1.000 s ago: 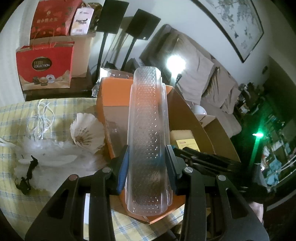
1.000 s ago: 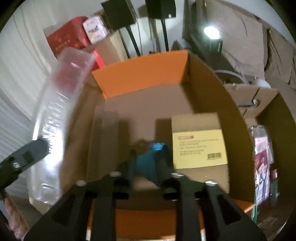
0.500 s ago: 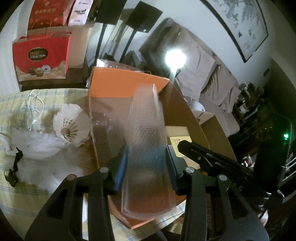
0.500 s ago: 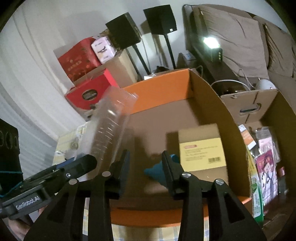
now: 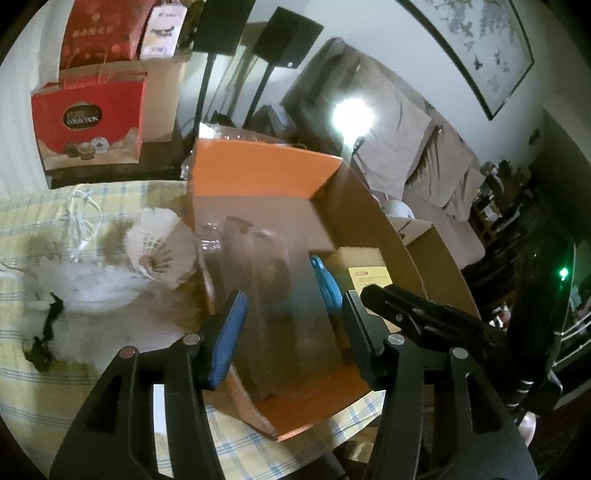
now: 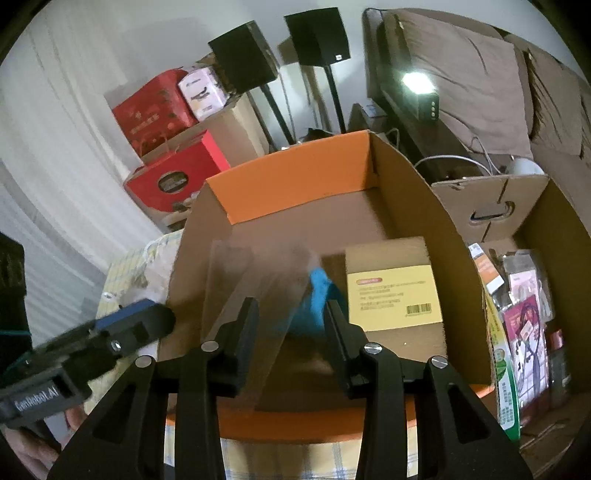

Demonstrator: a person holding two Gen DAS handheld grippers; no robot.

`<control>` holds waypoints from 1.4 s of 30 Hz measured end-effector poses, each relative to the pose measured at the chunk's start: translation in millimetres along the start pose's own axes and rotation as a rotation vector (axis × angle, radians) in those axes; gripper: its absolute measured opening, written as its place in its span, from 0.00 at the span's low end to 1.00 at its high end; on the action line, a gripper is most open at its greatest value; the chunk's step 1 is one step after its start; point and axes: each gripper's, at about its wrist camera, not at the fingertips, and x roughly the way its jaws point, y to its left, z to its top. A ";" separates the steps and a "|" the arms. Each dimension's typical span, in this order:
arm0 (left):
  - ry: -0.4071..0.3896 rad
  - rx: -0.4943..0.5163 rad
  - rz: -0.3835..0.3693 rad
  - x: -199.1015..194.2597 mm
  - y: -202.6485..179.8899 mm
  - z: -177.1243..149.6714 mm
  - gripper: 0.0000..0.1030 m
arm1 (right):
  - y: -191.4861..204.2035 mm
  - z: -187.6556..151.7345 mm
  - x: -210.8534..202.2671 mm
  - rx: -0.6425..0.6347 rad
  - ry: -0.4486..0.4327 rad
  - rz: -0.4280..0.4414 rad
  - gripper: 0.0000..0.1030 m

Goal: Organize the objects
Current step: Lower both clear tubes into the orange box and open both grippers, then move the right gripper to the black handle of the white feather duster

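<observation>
The right gripper [image 6: 290, 317] hangs over an orange-rimmed cardboard box [image 6: 295, 173], jaws parted and empty. Inside lie a blurred clear plastic tray [image 6: 251, 280], a blue object [image 6: 314, 306] and, at three o'clock, a yellow-labelled carton [image 6: 393, 295].

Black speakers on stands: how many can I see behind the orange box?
2. One black speaker stands on the left above the red gift boxes, the other black speaker just right of it, near the sofa. More could be hidden outside the views.
</observation>
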 end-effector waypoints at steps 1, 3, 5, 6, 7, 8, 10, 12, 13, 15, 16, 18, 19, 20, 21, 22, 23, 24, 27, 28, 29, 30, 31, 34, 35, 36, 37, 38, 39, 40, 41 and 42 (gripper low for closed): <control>-0.003 0.001 0.003 -2.1 0.0 -0.1 0.49 | 2.6 -1.7 -1.0 -0.011 -0.003 -0.003 0.37; -0.005 0.008 0.010 -6.3 1.4 -0.8 0.53 | 5.9 -3.5 -1.5 -0.022 -0.003 -0.003 0.37; -0.011 0.026 0.034 -10.8 1.1 -2.5 0.69 | 8.2 -4.5 -1.2 -0.031 0.000 -0.003 0.37; -0.026 0.040 0.060 -15.0 1.1 -4.4 0.78 | 10.1 -4.8 -1.4 -0.035 0.000 -0.003 0.37; -0.036 0.048 0.075 -17.5 1.5 -5.5 0.79 | 11.5 -5.4 -1.6 -0.039 -0.002 -0.006 0.37; -0.043 0.058 0.096 -20.4 1.7 -7.1 0.79 | 13.5 -5.6 -2.2 -0.047 -0.006 -0.011 0.39; -0.045 0.062 0.118 -23.6 4.7 -8.8 0.89 | 18.7 -5.9 -3.8 -0.065 -0.016 -0.031 0.46; -0.054 0.053 0.125 -28.5 9.9 -10.3 0.90 | 22.5 -6.8 -5.3 -0.077 -0.023 -0.035 0.53; -0.054 0.048 0.129 -29.7 12.0 -10.7 0.90 | 23.7 -7.2 -5.5 -0.080 -0.023 -0.034 0.57; -0.056 0.036 0.140 -33.2 18.1 -10.9 0.90 | 28.4 -7.9 -6.1 -0.090 -0.024 -0.034 0.62; -0.058 0.034 0.145 -34.5 21.1 -10.2 0.90 | 29.3 -7.3 -6.4 -0.095 -0.025 -0.037 0.65; -0.063 0.024 0.160 -38.8 27.9 -10.3 0.90 | 31.7 -7.9 -7.1 -0.102 -0.028 -0.043 0.70; -0.066 0.020 0.164 -40.3 30.0 -10.9 0.90 | 33.6 -8.2 -7.8 -0.105 -0.031 -0.046 0.73; -0.070 0.015 0.175 -42.8 34.0 -11.4 0.90 | 35.1 -8.4 -8.5 -0.107 -0.033 -0.048 0.76; -0.072 0.014 0.181 -43.7 35.9 -11.4 0.90 | 36.4 -9.0 -9.2 -0.109 -0.036 -0.049 0.77; -0.074 0.015 0.195 -45.5 39.0 -11.9 0.90 | 38.6 -9.0 -10.0 -0.114 -0.038 -0.048 0.79; -0.076 0.017 0.210 -46.7 41.2 -12.4 0.90 | 39.9 -8.8 -10.6 -0.119 -0.039 -0.049 0.80; -0.078 0.020 0.229 -48.6 43.9 -13.1 0.94 | 42.3 -9.0 -11.3 -0.127 -0.040 -0.055 0.81; -0.085 0.025 0.257 -54.6 49.1 -15.4 1.00 | 48.7 -8.8 -13.1 -0.144 -0.049 -0.064 0.84; -0.090 0.029 0.267 -57.5 50.6 -16.5 1.00 | 50.9 -9.1 -14.1 -0.147 -0.051 -0.064 0.85; -0.093 0.031 0.275 -59.1 51.8 -17.2 1.00 | 53.6 -9.5 -15.1 -0.151 -0.054 -0.065 0.86; -0.095 0.033 0.284 -61.2 52.8 -18.6 1.00 | 56.4 -10.2 -16.0 -0.157 -0.059 -0.065 0.87; -0.098 0.033 0.291 -63.8 54.9 -19.7 1.00 | 59.1 -10.7 -16.8 -0.163 -0.061 -0.064 0.89; -0.103 0.026 0.295 -70.2 61.2 -21.7 1.00 | 66.9 -11.7 -17.7 -0.174 -0.065 -0.060 0.96; -0.105 0.025 0.295 -72.1 63.2 -22.5 1.00 | 70.0 -12.4 -18.2 -0.180 -0.068 -0.056 0.99; -0.108 0.024 0.298 -74.4 65.0 -23.5 1.00 | 72.9 -12.8 -18.6 -0.186 -0.070 -0.055 0.99; -0.110 0.024 0.304 -76.3 66.8 -24.0 1.00 | 76.2 -13.1 -18.8 -0.194 -0.071 -0.054 0.99; -0.113 0.025 0.309 -78.0 68.3 -24.6 1.00 | 80.4 -13.6 -18.7 -0.199 -0.072 -0.054 0.99; -0.116 0.026 0.315 -80.2 70.5 -24.7 1.00 | 83.9 -13.6 -18.2 -0.204 -0.071 -0.053 0.99; -0.117 0.025 0.318 -82.0 72.3 -25.2 1.00 | 86.9 -13.9 -17.8 -0.208 -0.072 -0.054 1.00; -0.119 0.024 0.320 -84.5 74.6 -26.3 1.00 | 88.7 -13.8 -17.3 -0.212 -0.072 -0.053 1.00; -0.121 0.021 0.322 -87.3 77.9 -26.9 1.00 | 91.4 -13.6 -16.5 -0.215 -0.071 -0.051 1.00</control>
